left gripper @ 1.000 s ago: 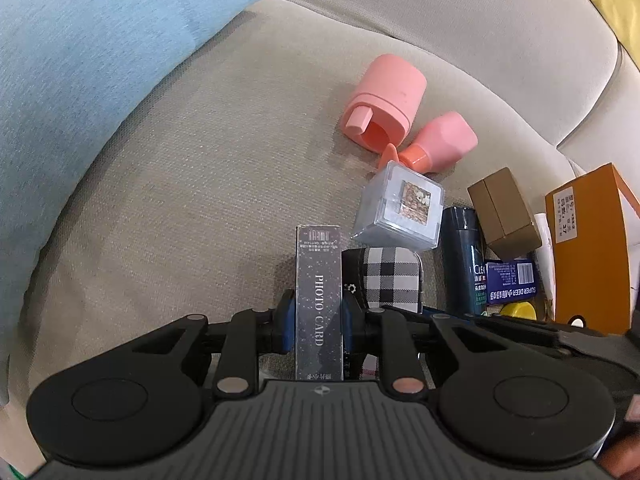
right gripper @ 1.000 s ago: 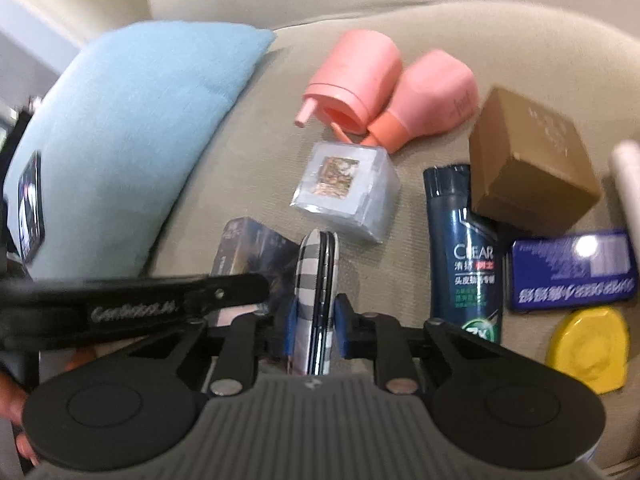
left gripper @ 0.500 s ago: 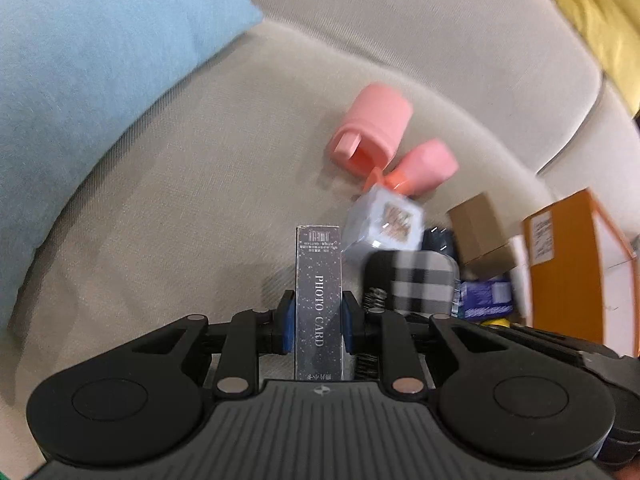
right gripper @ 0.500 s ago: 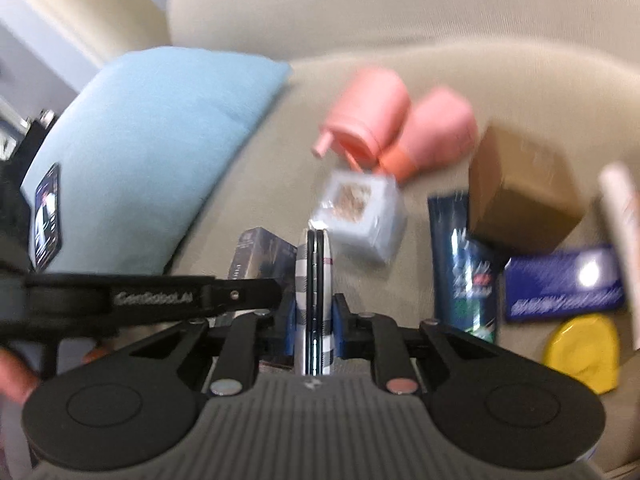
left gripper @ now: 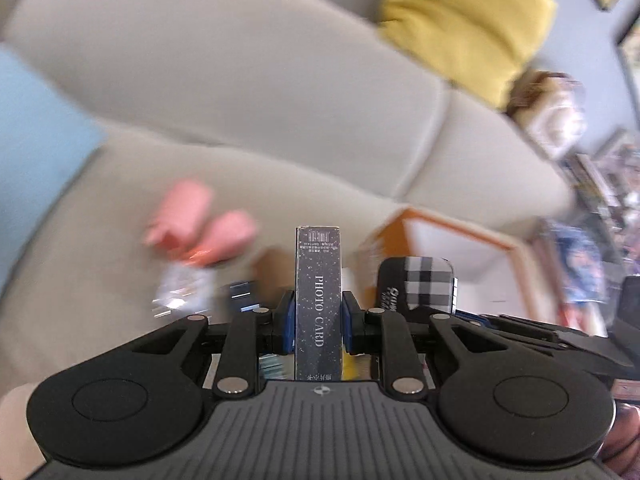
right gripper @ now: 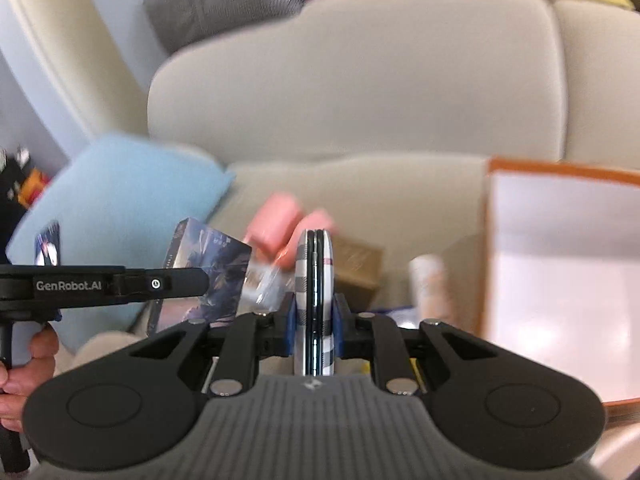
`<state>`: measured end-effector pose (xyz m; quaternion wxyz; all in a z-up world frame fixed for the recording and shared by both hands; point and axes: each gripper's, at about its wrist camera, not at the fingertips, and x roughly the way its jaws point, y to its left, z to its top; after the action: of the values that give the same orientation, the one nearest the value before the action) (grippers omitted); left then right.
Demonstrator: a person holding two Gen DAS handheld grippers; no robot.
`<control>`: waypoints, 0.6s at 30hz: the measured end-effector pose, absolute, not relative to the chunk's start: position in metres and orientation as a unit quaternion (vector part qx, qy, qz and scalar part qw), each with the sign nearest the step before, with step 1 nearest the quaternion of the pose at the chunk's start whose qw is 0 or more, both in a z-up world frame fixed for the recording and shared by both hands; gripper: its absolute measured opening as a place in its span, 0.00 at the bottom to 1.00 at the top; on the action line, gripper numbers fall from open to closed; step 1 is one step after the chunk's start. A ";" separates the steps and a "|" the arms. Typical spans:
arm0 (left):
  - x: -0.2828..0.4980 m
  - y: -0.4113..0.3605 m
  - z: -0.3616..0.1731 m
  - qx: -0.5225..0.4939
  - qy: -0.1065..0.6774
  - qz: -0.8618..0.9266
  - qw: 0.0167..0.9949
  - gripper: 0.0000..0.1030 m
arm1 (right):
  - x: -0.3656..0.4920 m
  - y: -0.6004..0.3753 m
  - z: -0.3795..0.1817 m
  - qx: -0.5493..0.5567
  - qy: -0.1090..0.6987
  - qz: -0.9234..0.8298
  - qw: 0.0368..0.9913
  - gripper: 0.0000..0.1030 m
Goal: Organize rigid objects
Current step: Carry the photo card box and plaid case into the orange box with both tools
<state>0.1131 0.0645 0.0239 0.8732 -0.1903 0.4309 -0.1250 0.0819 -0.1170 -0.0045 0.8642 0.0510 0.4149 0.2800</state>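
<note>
My left gripper (left gripper: 319, 316) is shut on a dark photo card box (left gripper: 319, 300), held upright above the sofa seat. My right gripper (right gripper: 314, 316) is shut on a black-and-white checked case (right gripper: 314, 300), held on edge. The case also shows in the left wrist view (left gripper: 418, 286), to the right of the box. The box shows in the right wrist view (right gripper: 204, 276), to the left of the case. An open orange-rimmed box with a white inside (left gripper: 452, 240) stands to the right, also in the right wrist view (right gripper: 560, 280).
Two pink containers (left gripper: 196, 220) lie blurred on the beige sofa seat (left gripper: 100, 260), with a clear cube (left gripper: 182, 288) and a brown box (right gripper: 356, 264) near them. A blue pillow (right gripper: 120, 204) is at the left. A yellow cushion (left gripper: 468, 20) rests on the sofa back.
Both grippers have lifted and tilted up with their objects. The seat items have dropped lower and blurred. The orange box's open top, sofa back and yellow cushion have come into view.
</note>
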 end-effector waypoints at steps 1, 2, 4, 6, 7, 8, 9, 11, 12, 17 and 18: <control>0.118 0.054 0.029 -0.192 0.426 -0.142 0.873 0.24 | 0.082 -0.132 0.004 0.055 0.406 0.274 0.870 0.18; 0.123 0.043 0.033 -0.192 0.423 -0.159 0.871 0.24 | 0.083 -0.142 0.012 0.056 0.398 0.267 0.876 0.18; 0.134 0.019 0.037 -0.190 0.421 -0.183 0.868 0.24 | 0.088 -0.170 0.027 0.061 0.384 0.244 0.888 0.18; 0.147 -0.006 0.038 -0.192 0.422 -0.205 0.862 0.24 | 0.094 -0.195 0.037 0.070 0.376 0.222 0.897 0.18; 0.155 -0.018 0.037 -0.199 0.424 -0.217 0.856 0.24 | 0.098 -0.206 0.039 0.073 0.374 0.210 0.901 0.18; 0.162 -0.030 0.035 -0.210 0.427 -0.229 0.849 0.24 | 0.101 -0.219 0.042 0.072 0.374 0.196 0.904 0.18; 0.170 -0.043 0.030 -0.220 0.433 -0.239 0.841 0.24 | 0.103 -0.230 0.043 0.070 0.375 0.183 0.906 0.18; 0.182 -0.063 0.018 -0.233 0.452 -0.250 0.824 0.24 | 0.112 -0.248 0.037 0.071 0.384 0.158 0.907 0.18; 0.186 -0.072 0.010 -0.235 0.464 -0.255 0.815 0.24 | 0.116 -0.256 0.033 0.074 0.391 0.147 0.906 0.18; 0.207 -0.118 -0.034 -0.189 0.522 -0.237 0.797 0.24 | 0.130 -0.289 0.005 0.078 0.422 0.101 0.898 0.18; 0.207 -0.124 -0.041 -0.180 0.531 -0.233 0.795 0.24 | 0.130 -0.296 0.000 0.080 0.427 0.097 0.896 0.18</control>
<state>0.2069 -0.1243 -0.0406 0.7950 -0.1798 0.5306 -0.2327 0.1299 -0.2956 0.0001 0.8956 0.0798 0.4268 0.0972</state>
